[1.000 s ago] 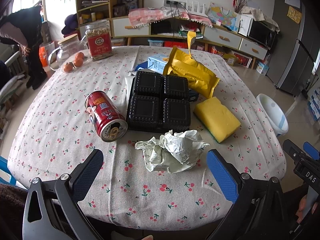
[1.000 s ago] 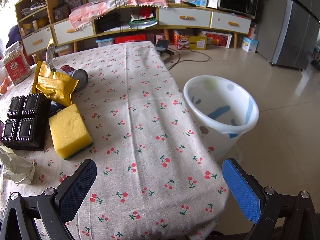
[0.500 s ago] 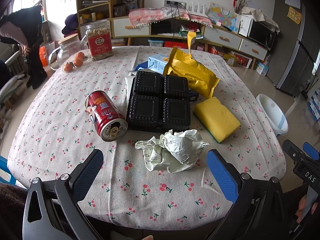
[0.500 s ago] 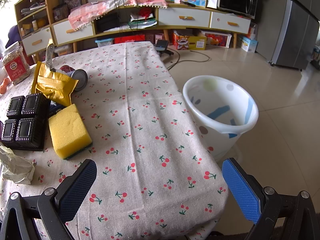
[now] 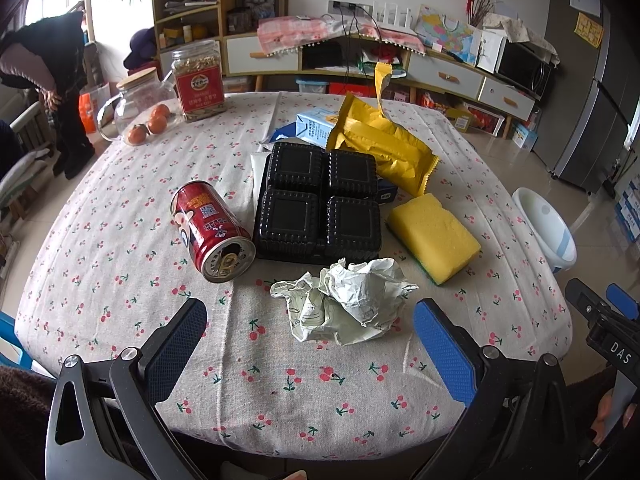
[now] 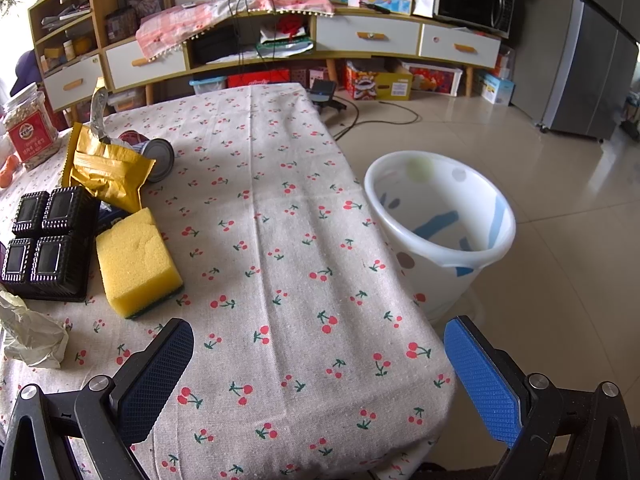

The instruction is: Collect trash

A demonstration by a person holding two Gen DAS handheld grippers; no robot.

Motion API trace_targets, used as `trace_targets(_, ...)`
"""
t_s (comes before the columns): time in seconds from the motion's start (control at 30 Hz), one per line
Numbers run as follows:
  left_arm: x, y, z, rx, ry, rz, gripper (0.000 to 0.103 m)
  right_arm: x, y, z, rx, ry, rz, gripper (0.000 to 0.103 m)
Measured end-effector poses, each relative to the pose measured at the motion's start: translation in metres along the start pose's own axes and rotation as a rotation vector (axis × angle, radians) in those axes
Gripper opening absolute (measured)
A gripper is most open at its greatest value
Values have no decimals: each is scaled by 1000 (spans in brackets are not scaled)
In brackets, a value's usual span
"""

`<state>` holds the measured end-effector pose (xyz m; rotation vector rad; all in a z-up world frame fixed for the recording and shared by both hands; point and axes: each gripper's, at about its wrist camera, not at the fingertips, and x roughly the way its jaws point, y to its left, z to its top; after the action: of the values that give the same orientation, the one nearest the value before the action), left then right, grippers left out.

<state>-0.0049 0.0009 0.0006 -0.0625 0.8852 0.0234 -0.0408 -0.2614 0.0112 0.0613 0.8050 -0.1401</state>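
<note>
A crumpled pale paper wad (image 5: 346, 300) lies near the table's front edge, just beyond my open left gripper (image 5: 310, 334), which holds nothing. Behind the wad sit a black four-cell plastic tray (image 5: 320, 200), a red can on its side (image 5: 210, 232), a yellow sponge (image 5: 434, 236), a torn yellow wrapper (image 5: 384, 148) and a light blue carton (image 5: 318, 128). In the right wrist view my right gripper (image 6: 318, 364) hangs open and empty over the table's near right corner. A white bin (image 6: 438, 224) stands on the floor beside that corner. The wad (image 6: 34, 334) shows at the far left.
A glass jug (image 5: 138, 100), oranges (image 5: 154, 124) and a red-labelled jar (image 5: 198, 76) stand at the table's back left. A second tin can (image 6: 158, 160) lies behind the yellow wrapper. A person in dark clothes (image 5: 52, 80) bends at far left. Shelves and drawers line the back wall.
</note>
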Motion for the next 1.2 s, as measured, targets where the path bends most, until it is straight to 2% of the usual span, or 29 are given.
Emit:
trace_targets(0.63,0,4,0,-10,2,1,103,0,1,0,-2,0,-2,103)
trace_targets(0.77,0,11,5,-33,12,-33,103,0,1,0,-3,-1,-3,103)
trace_targets(0.97,5,25,23,-18,39,-26,103,-4,-2,7,-18,11,35,103)
trace_targets(1.1,11,38,48,-10,76,-46,103,-2,-4,30,-70,48,26,103)
trace_targets(1.2,19,43,68,37,100,-11,103,1,-5,52,-101,65,35,103)
